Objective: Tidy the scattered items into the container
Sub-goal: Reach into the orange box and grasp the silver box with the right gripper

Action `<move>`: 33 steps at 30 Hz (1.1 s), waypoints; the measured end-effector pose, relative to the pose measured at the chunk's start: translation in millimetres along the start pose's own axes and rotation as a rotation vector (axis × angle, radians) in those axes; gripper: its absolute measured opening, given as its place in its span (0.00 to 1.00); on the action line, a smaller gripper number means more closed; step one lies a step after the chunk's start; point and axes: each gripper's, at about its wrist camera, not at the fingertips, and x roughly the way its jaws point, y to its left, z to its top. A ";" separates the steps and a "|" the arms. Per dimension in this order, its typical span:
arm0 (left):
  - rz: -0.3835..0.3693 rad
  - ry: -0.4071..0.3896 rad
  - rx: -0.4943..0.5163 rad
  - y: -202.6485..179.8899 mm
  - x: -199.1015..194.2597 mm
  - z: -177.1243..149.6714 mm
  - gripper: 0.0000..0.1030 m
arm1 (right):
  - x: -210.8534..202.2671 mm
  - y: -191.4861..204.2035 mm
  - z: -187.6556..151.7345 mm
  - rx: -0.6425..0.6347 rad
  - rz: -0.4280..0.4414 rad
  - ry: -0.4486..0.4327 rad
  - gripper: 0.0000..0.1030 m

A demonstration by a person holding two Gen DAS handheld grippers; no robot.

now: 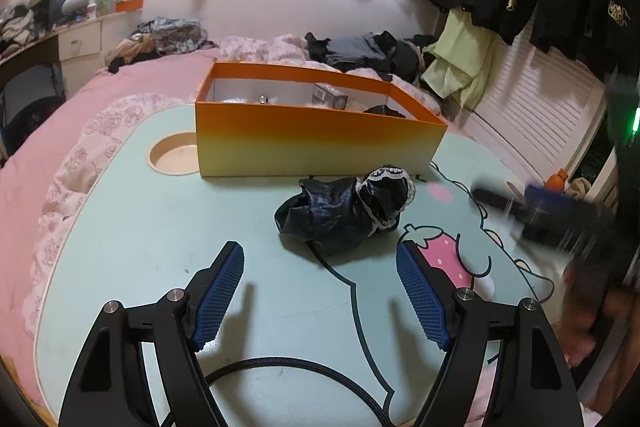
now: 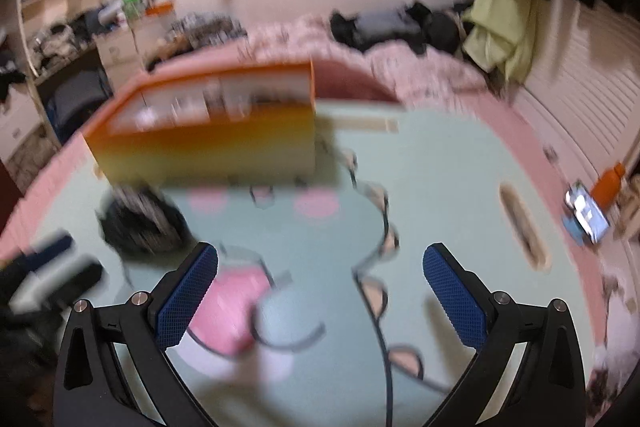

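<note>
Two grippers are ours here, one in each hand, and both stand with their jaws spread and nothing between the blue, cross-hatched pads; our left gripper (image 1: 320, 297) hangs over a pale green table (image 1: 132, 227) printed with a cartoon outline and a pink strawberry (image 1: 440, 259); our right gripper (image 2: 320, 293) hangs over the same smooth top, its own view smeared by blur.

Just ahead of our left gripper, apart from its fingertips, lies a black bundle (image 1: 340, 215), glossy and crumpled like thin plastic film, with a strip of white lace along its right end (what it wraps we cannot tell); it rests on the table, near the front wall of the box (image 1: 316, 147) but outside it.

The box is a long open rectangle of stiff card, orange at the rim fading to yellow below, pale inside; in it we see a small squarish pack (image 1: 330, 99) toward the back, something dark (image 1: 386, 111) in the right corner, and a small shiny piece (image 1: 262, 99) at the left. Beside the box's left end a round recess (image 1: 172, 155) is sunk into the table.
</note>
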 end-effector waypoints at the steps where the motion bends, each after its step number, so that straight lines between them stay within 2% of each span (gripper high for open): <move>1: 0.002 0.004 -0.001 0.3 1.1 0.3 0.76 | -3.9 -0.6 13.9 0.007 0.045 -0.021 0.98; 3: 0.003 0.006 -0.002 1.3 1.5 -1.2 0.76 | -7.3 0.4 37.9 0.008 0.090 -0.049 0.82; 6: 0.000 0.002 0.002 2.8 0.6 -2.5 0.76 | 5.1 13.8 82.1 -0.034 0.144 -0.034 0.65; 10: 0.001 0.006 0.011 1.3 1.2 -4.0 0.76 | 46.5 35.1 117.0 -0.055 0.248 0.078 0.58; 12: -0.001 0.005 0.015 0.9 0.8 -4.4 0.76 | 72.3 47.8 124.6 -0.091 0.236 0.121 0.48; 14: -0.003 0.001 0.021 0.9 -0.4 -5.1 0.76 | 100.4 57.4 129.3 -0.102 0.216 0.161 0.48; 18: -0.003 0.005 0.018 0.9 -0.1 -5.3 0.76 | 142.8 59.4 126.6 -0.019 0.269 0.275 0.48; 20: -0.008 0.004 0.015 0.6 0.1 -4.7 0.77 | 152.2 65.2 125.1 -0.049 0.225 0.276 0.48; 22: -0.012 0.003 0.012 0.8 -0.1 -4.5 0.77 | 158.6 70.3 122.0 -0.076 0.198 0.287 0.23; 23: -0.012 0.003 0.011 0.8 -0.2 -4.7 0.77 | 161.3 69.6 120.6 -0.065 0.213 0.301 0.20; 26: -0.013 0.003 0.005 1.5 -0.1 -5.0 0.77 | 152.1 63.6 122.8 -0.027 0.240 0.272 0.19; 33: -0.014 0.007 0.001 2.2 0.8 -4.8 0.77 | 66.3 38.4 138.0 0.022 0.332 0.053 0.19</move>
